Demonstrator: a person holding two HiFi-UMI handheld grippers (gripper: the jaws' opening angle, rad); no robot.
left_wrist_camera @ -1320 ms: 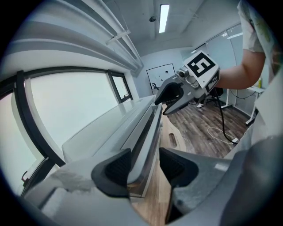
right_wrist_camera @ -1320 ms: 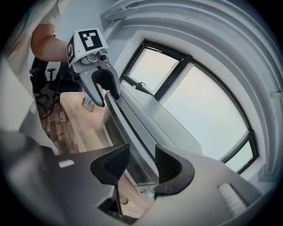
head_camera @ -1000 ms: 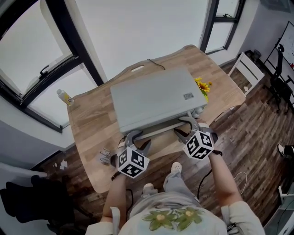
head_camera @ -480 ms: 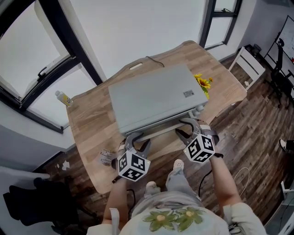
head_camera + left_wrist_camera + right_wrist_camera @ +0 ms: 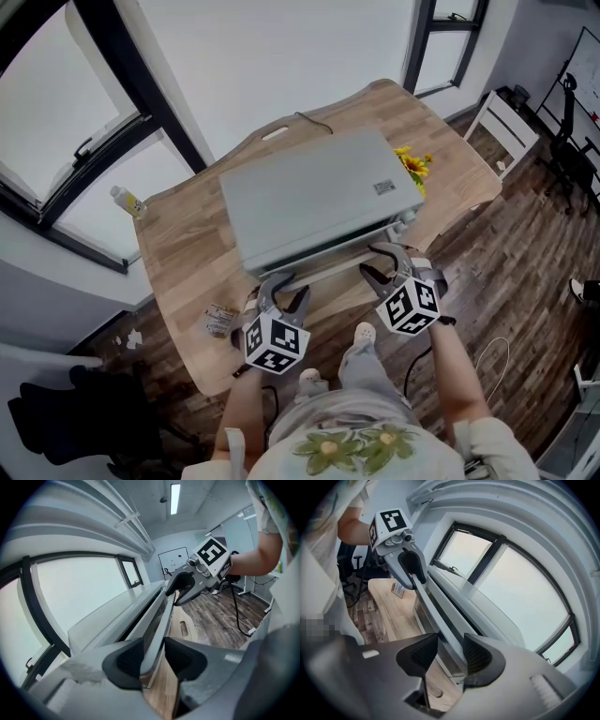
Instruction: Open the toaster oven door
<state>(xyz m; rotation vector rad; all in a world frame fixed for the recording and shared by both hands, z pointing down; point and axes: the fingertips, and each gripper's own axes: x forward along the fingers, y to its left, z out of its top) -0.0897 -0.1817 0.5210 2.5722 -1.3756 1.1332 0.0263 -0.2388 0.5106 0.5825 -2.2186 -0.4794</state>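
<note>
Fingers (image 5: 126, 660) of the left gripper (image 5: 153, 656) have just been closing and are being pressed onto the door handle (image 5: 161, 616), which is being held between them. On the right gripper (image 5: 451, 651), the fingers (image 5: 477, 656) are likewise being kept clamped on the same bar, nearer its other end.

At mid-frame of the head view, the wooden table (image 5: 187, 253) is being occupied by the toaster oven (image 5: 314, 202), a broad grey box with its front being faced toward the lower edge of the frame. It is being judged heavy enough to stay put under a gentle pull. Its door (image 5: 143, 620) is being judged stiff and hinged low, with glass that should not be jerked. The handle is looking smooth, rigid and possibly slippery, so a hold near both ends is being favoured.
</note>
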